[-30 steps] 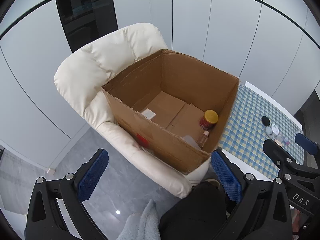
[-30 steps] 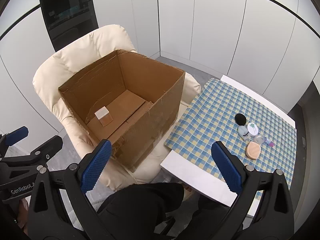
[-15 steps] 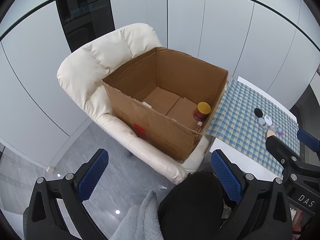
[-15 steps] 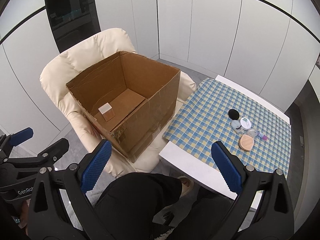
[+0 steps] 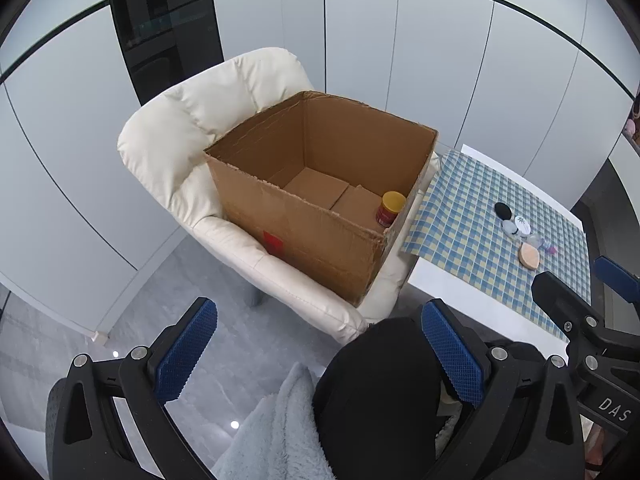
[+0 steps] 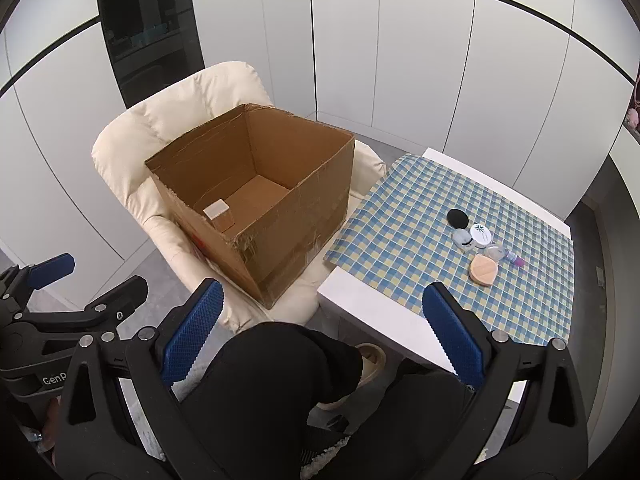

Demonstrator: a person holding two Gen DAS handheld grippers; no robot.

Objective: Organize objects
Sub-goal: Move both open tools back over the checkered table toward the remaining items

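Note:
An open cardboard box point(image 5: 304, 236) point(image 6: 280, 240) rests on a cream armchair point(image 5: 180, 140) point(image 6: 168, 128). Inside it stand a red jar with a yellow lid point(image 5: 391, 209) and a small white-topped box point(image 6: 218, 213). On the checked cloth point(image 6: 420, 216) point(image 5: 472, 208) lie a black round lid point(image 6: 457, 218), a white round jar point(image 6: 480, 234), a peach powder puff point(image 6: 483, 270) and a small clear bottle point(image 6: 508, 255). My left gripper point(image 5: 316, 356) and right gripper point(image 6: 316, 336) are both open and hold nothing, hanging above a person's dark-clad knees, well short of box and table.
White cabinet panels point(image 6: 400, 60) line the back, with a dark glass unit point(image 5: 164, 28) behind the chair. The white table point(image 6: 372, 308) edge is close in front of my right gripper. Grey floor point(image 5: 160, 300) lies left of the chair. A pale fleece point(image 5: 276, 432) lies on the lap.
Both grippers have pulled back and up from the box, which now looks smaller and farther off. More of the table and floor shows. Both stayed open.

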